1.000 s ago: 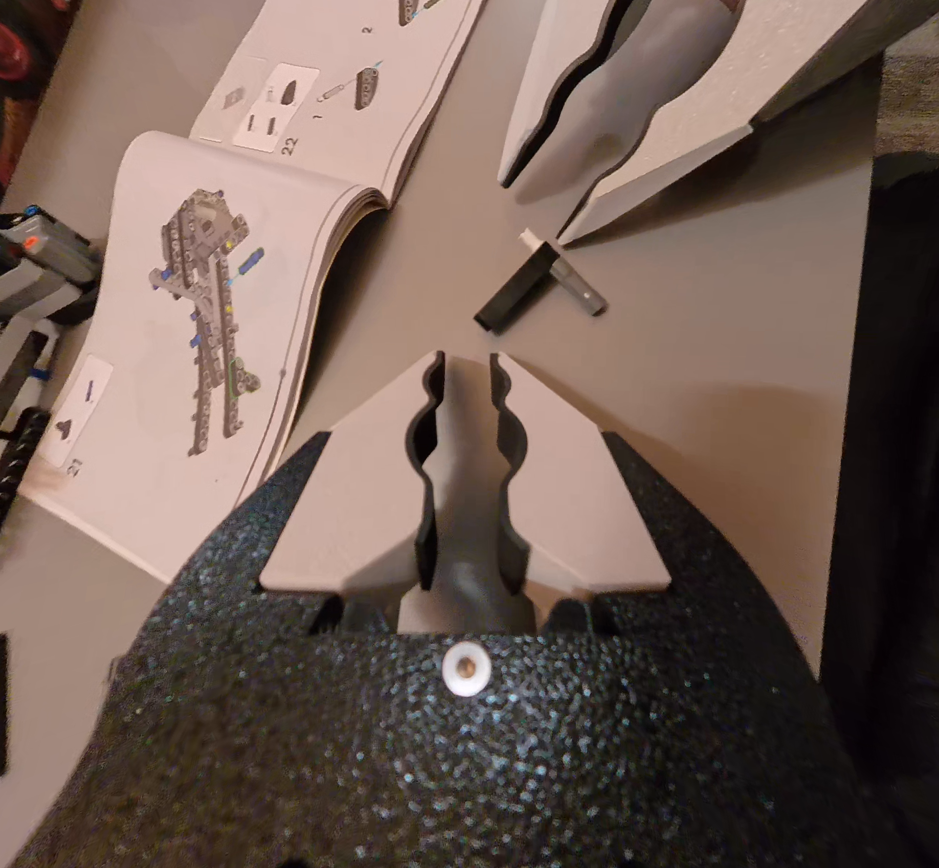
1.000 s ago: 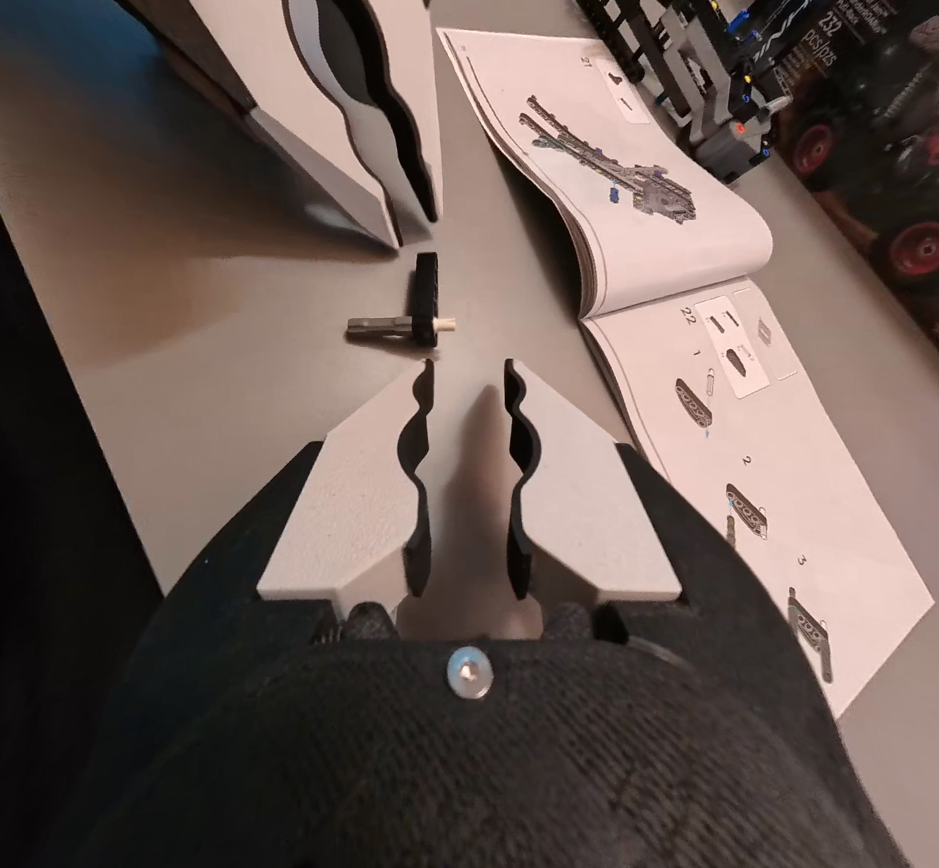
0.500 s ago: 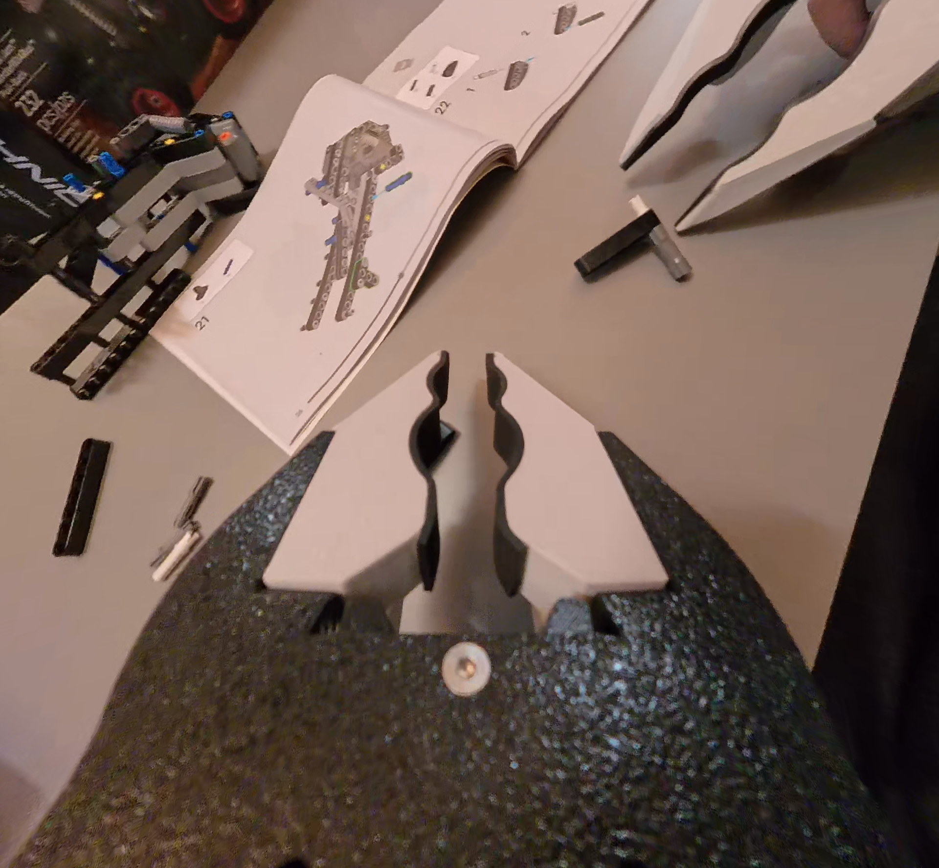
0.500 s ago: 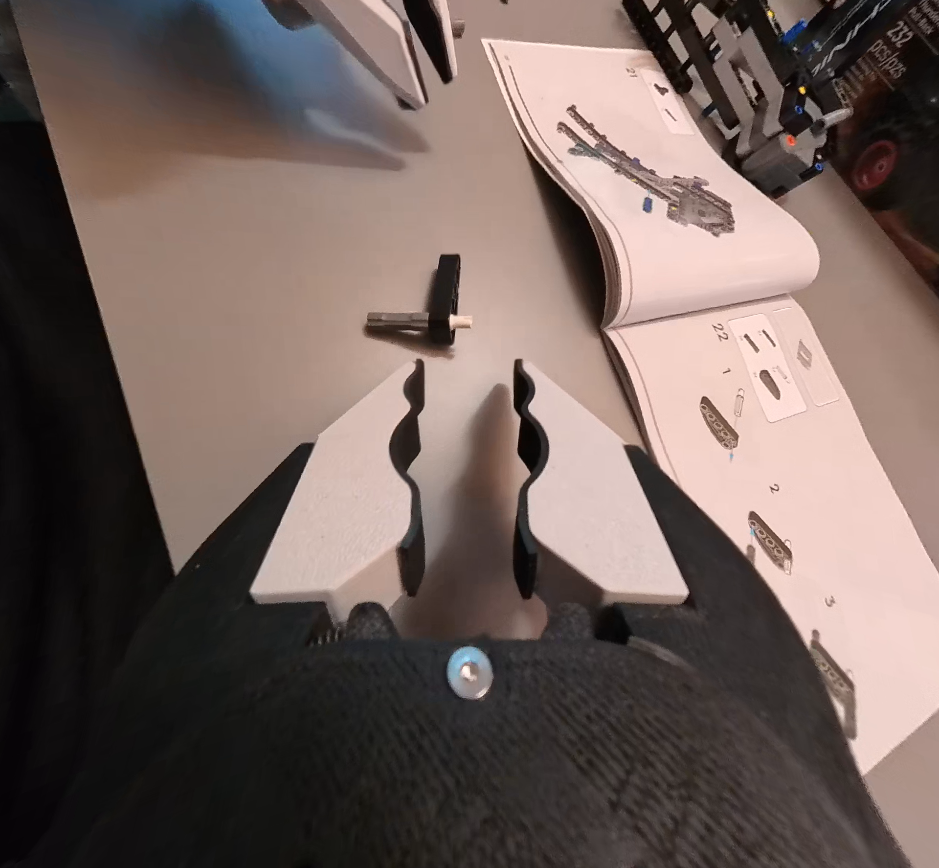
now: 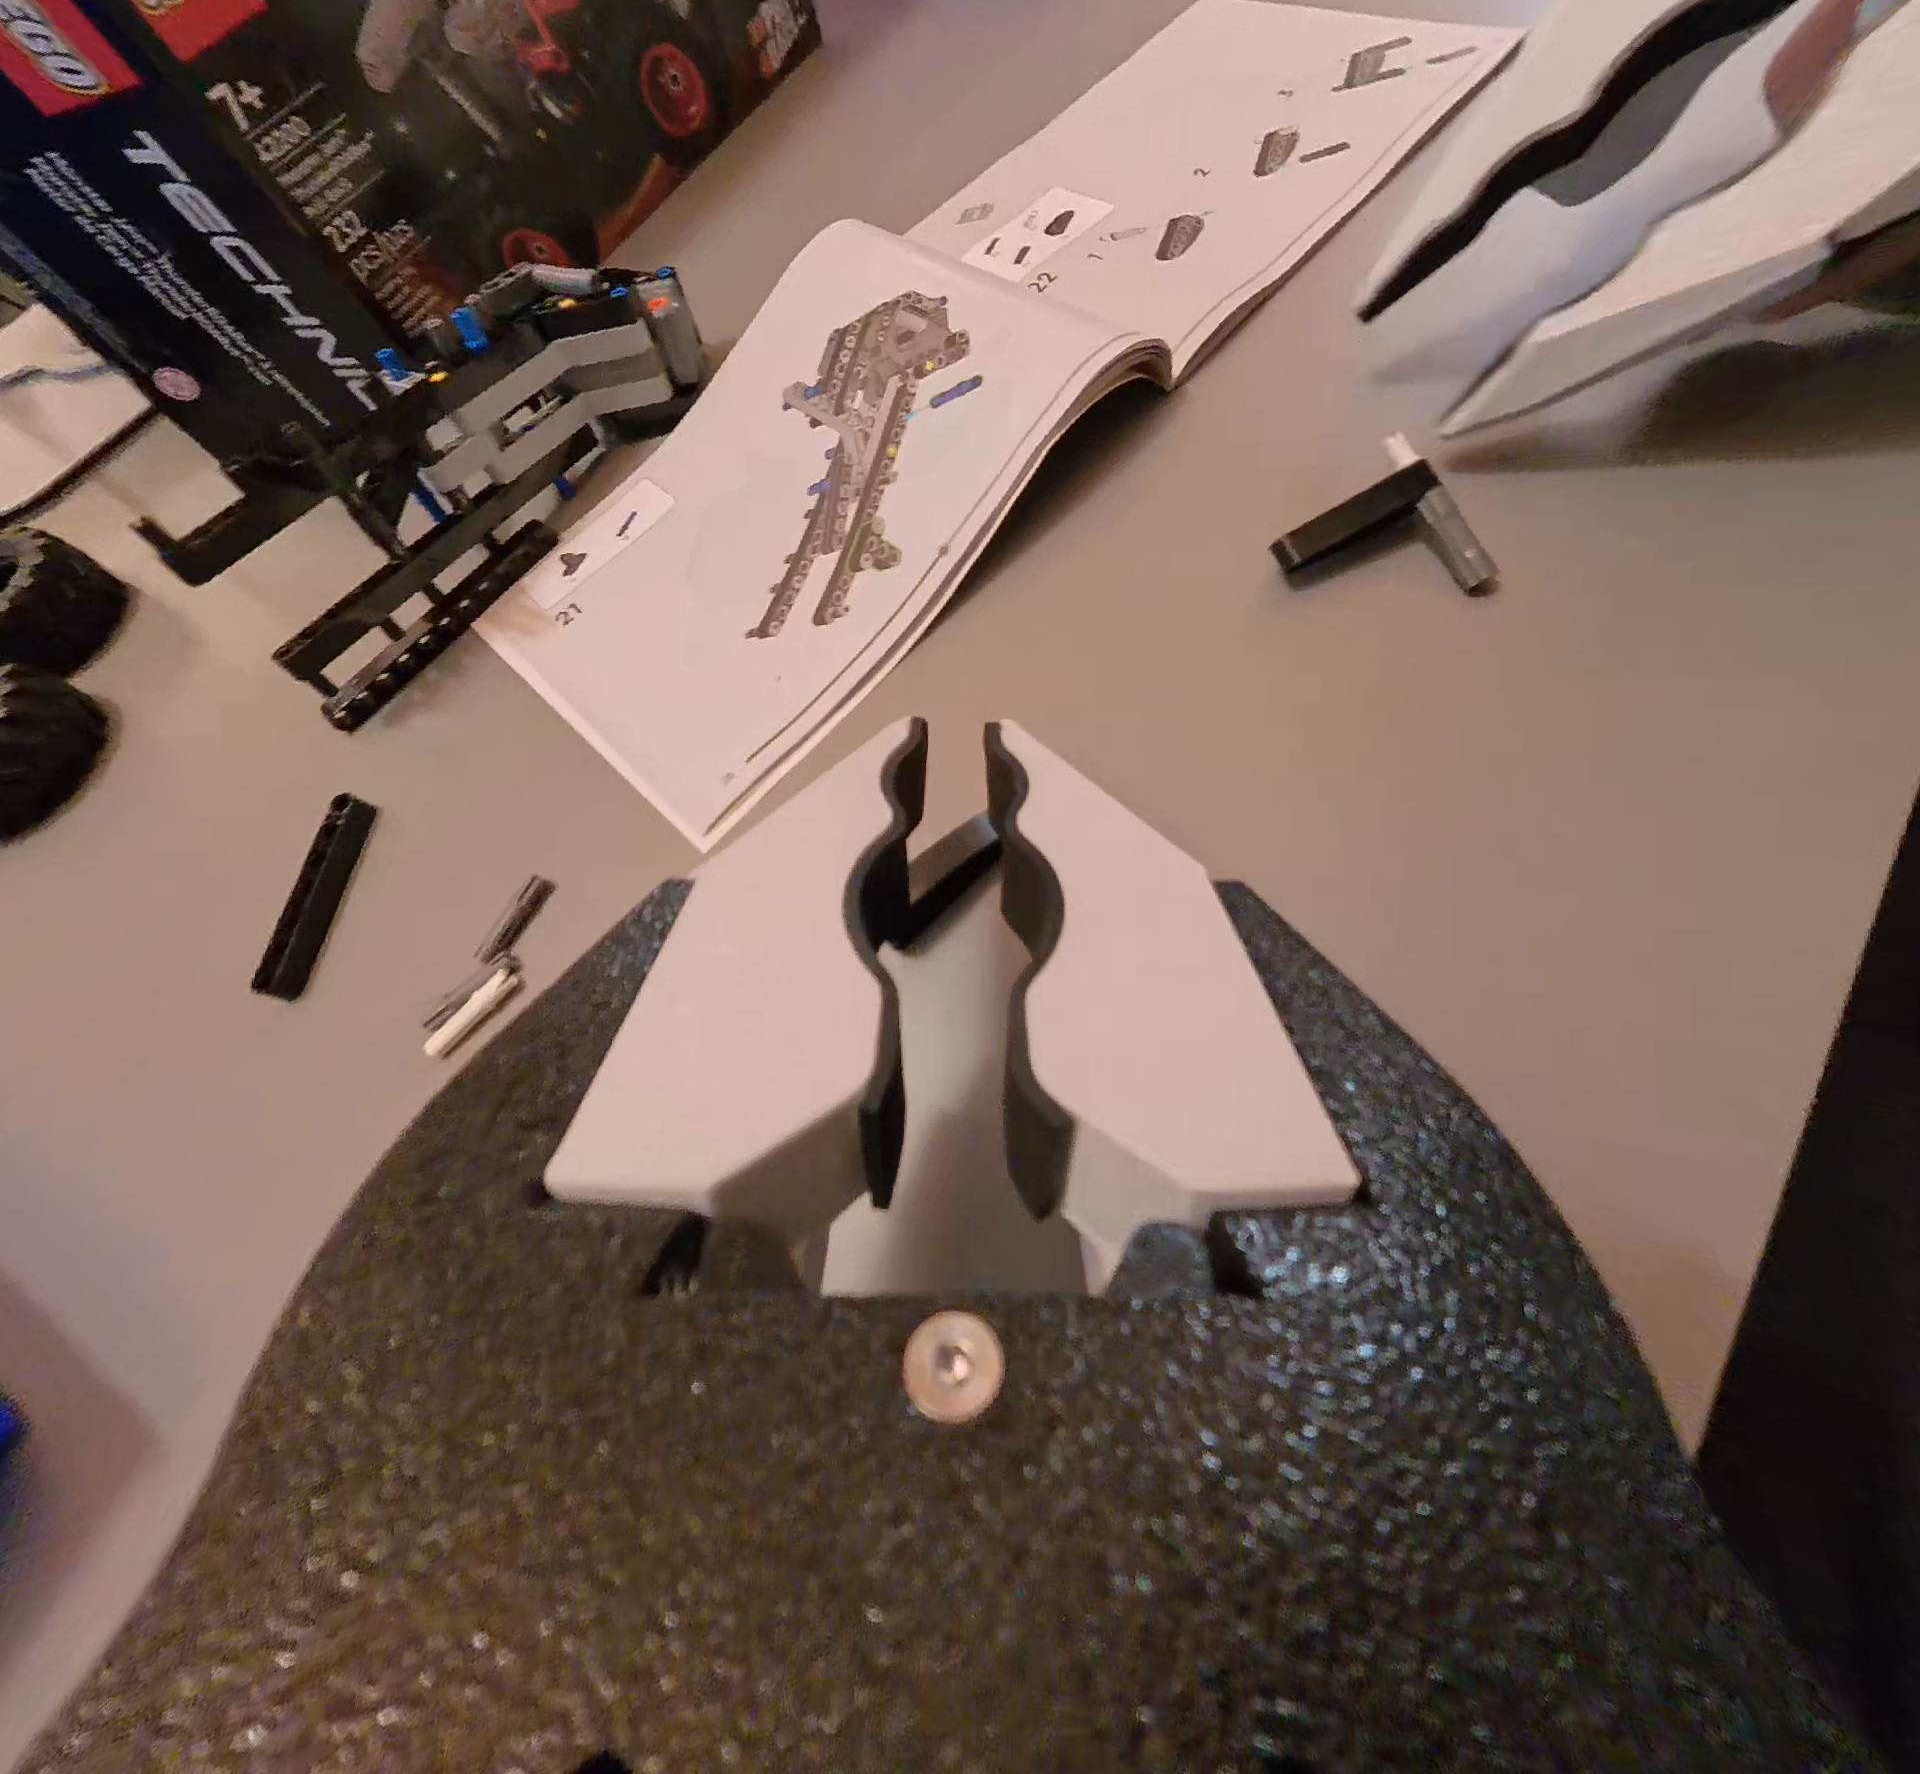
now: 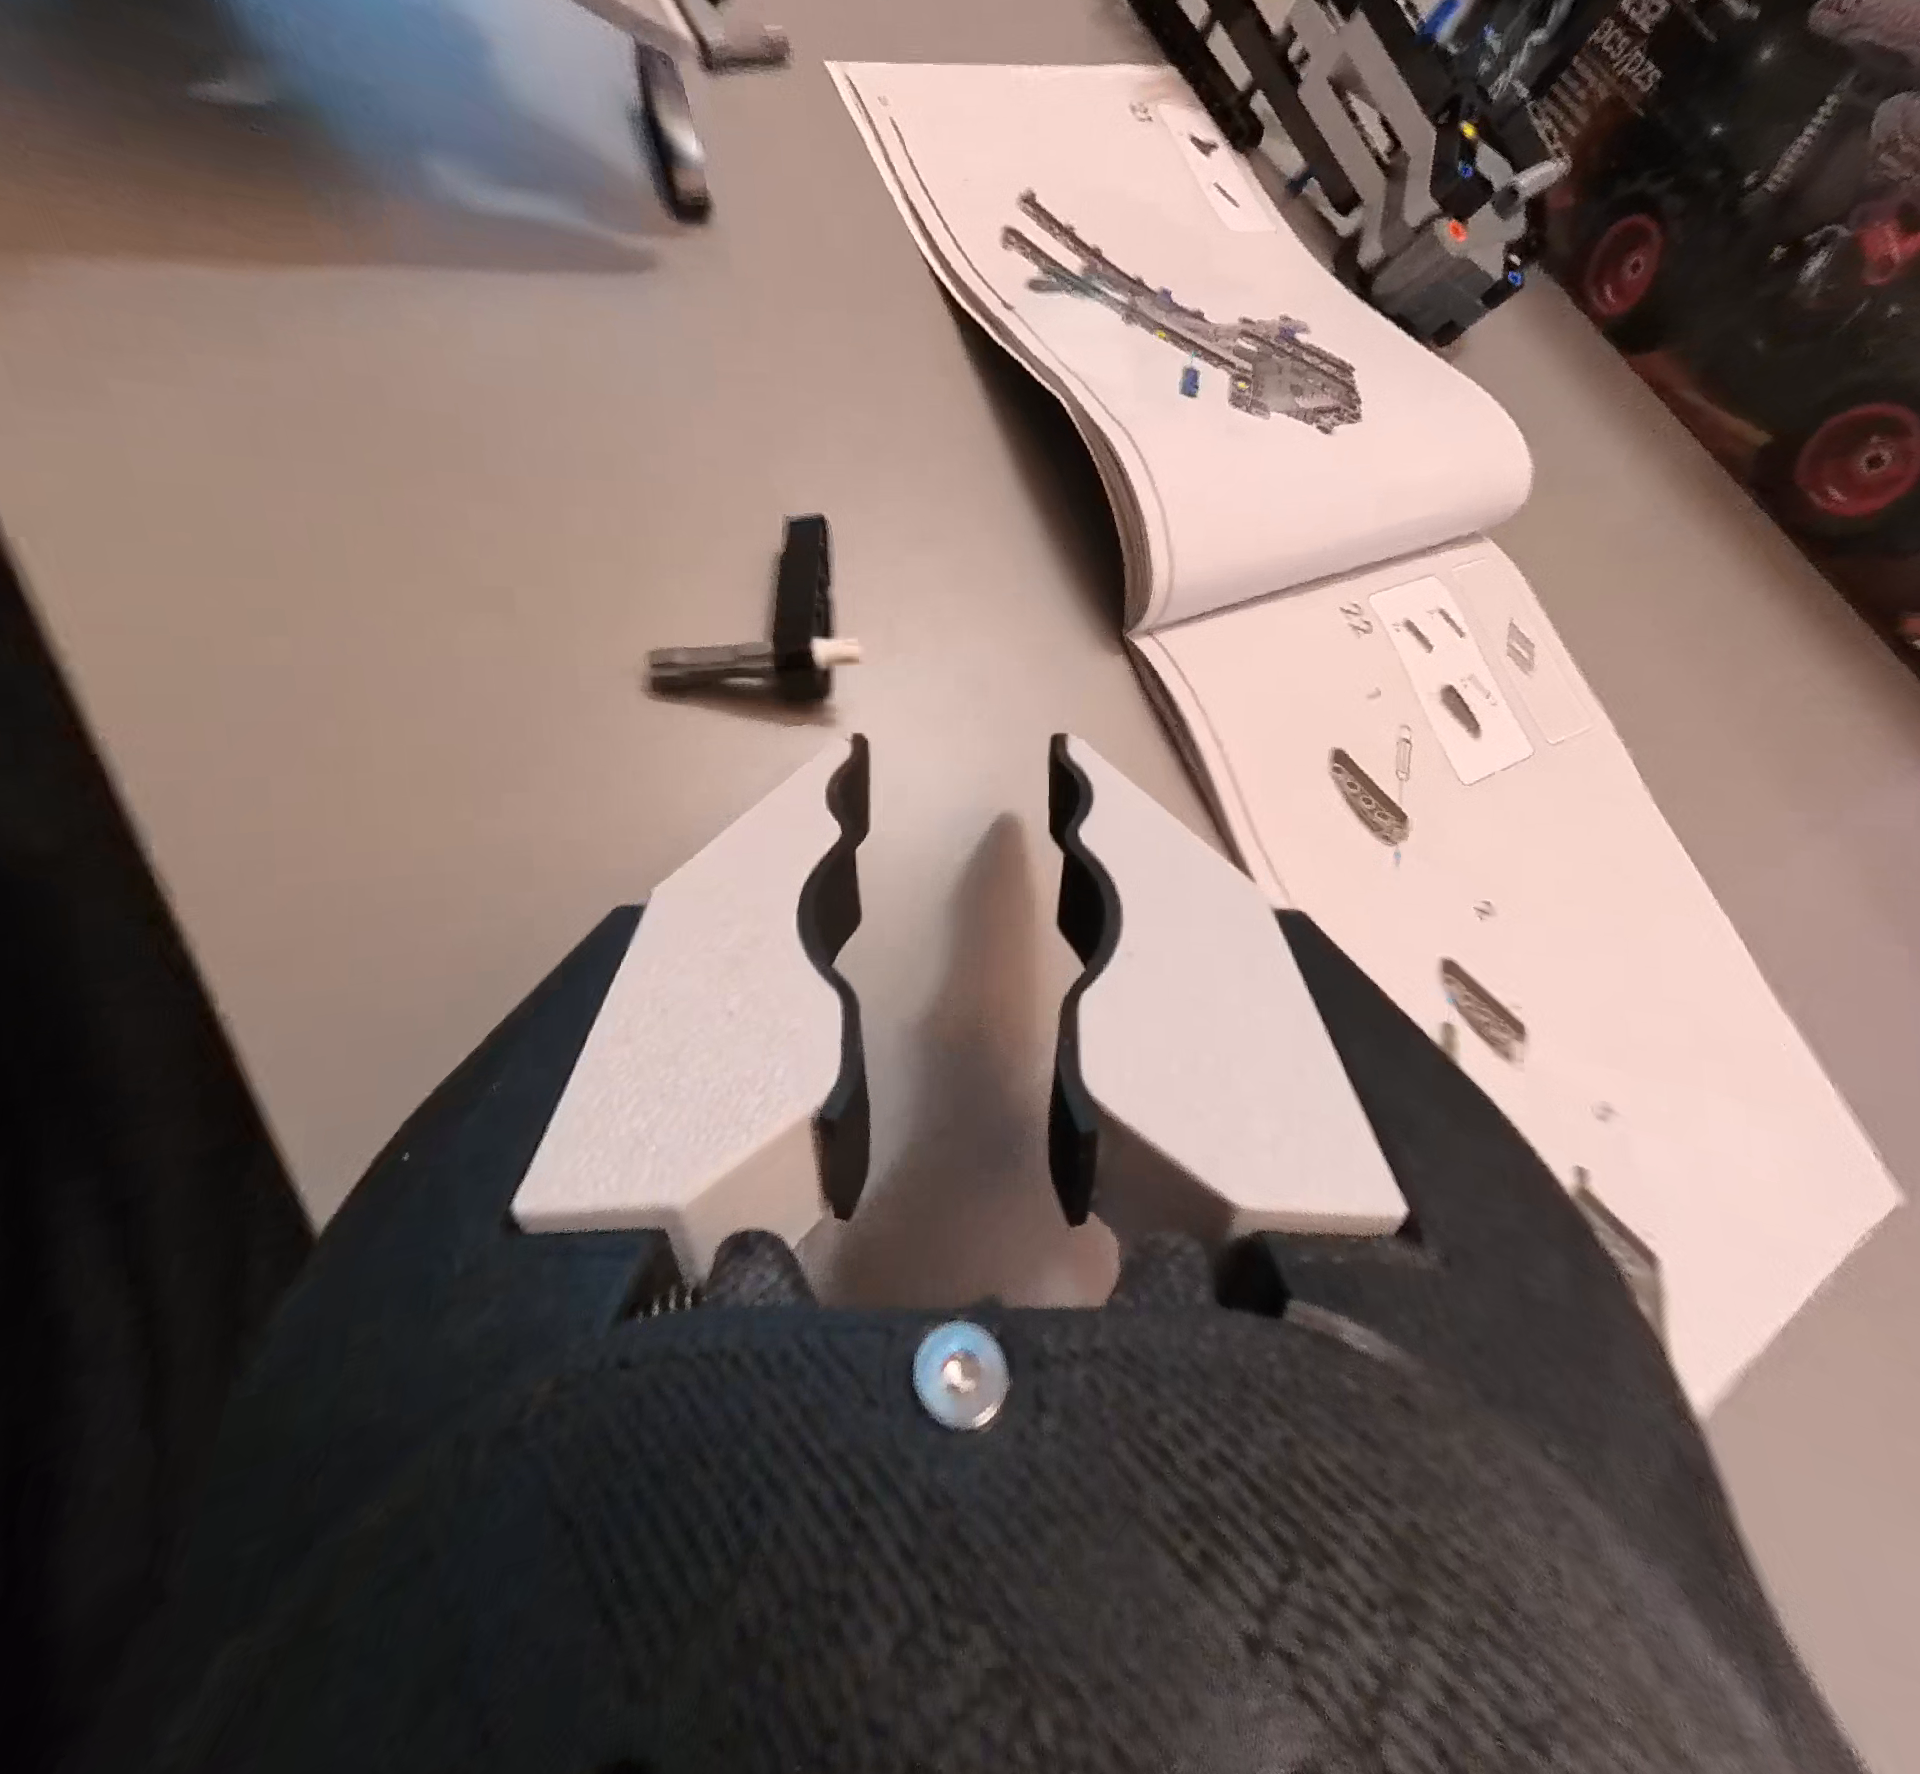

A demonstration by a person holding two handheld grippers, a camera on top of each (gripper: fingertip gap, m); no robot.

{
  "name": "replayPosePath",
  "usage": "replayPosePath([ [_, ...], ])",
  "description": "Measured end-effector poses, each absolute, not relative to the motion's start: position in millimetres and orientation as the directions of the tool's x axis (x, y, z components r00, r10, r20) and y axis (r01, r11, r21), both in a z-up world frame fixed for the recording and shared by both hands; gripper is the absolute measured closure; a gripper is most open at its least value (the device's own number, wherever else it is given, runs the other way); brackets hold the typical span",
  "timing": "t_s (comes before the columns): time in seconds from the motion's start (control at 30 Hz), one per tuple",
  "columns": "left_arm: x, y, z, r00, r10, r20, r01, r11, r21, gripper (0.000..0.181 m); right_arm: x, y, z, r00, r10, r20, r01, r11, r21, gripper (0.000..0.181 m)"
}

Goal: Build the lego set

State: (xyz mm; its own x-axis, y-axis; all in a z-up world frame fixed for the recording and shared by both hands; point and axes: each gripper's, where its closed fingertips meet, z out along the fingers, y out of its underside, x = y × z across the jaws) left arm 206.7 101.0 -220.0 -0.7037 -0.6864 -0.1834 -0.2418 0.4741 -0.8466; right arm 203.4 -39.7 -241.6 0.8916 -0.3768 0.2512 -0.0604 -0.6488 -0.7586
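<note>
We look along two handheld grippers over a grey table. Our left gripper has its jaws drawn narrow, and a small black piece shows in the gap between them; we cannot tell whether it is clamped there or lies on the table beneath. Our right gripper hovers with its jaws moderately apart and nothing between them. Just beyond its tips lies a short black beam with a grey pin through it and a white tip on the far side; the same beam appears to the right in the left view, close to the blurred right gripper. An open instruction booklet lies in the middle of the table, its left page curling upward. Behind it stands a partly built grey and black model, in front of the dark set box. To the left lie a loose black beam, two small pins, one dark and one white, and black tyres at the table's edge.
</note>
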Motion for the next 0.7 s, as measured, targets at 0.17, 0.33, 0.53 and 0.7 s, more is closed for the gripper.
replayPosePath([
  [0.17,209.3,108.2,-227.1,-0.702,-0.700,-0.132,-0.282,0.443,-0.851,0.173,198.6,-31.6,-241.1,0.907,-0.374,0.196,-0.077,-0.605,-0.793,0.147],
  [0.33,208.6,108.9,-223.7,-0.714,-0.697,-0.063,-0.302,0.388,-0.871,0.173,206.8,-29.1,-249.3,0.888,-0.378,0.263,-0.059,-0.660,-0.749,0.150],
  [0.53,203.6,103.2,-234.8,-0.754,-0.655,-0.040,-0.334,0.436,-0.836,0.171,216.0,-32.9,-250.4,0.869,-0.426,0.252,-0.105,-0.656,-0.748,0.153],
  [0.7,201.1,100.9,-241.5,-0.767,-0.637,-0.079,-0.322,0.489,-0.811,0.170,215.2,-33.2,-251.2,0.886,-0.398,0.236,-0.096,-0.657,-0.748,0.153],
])
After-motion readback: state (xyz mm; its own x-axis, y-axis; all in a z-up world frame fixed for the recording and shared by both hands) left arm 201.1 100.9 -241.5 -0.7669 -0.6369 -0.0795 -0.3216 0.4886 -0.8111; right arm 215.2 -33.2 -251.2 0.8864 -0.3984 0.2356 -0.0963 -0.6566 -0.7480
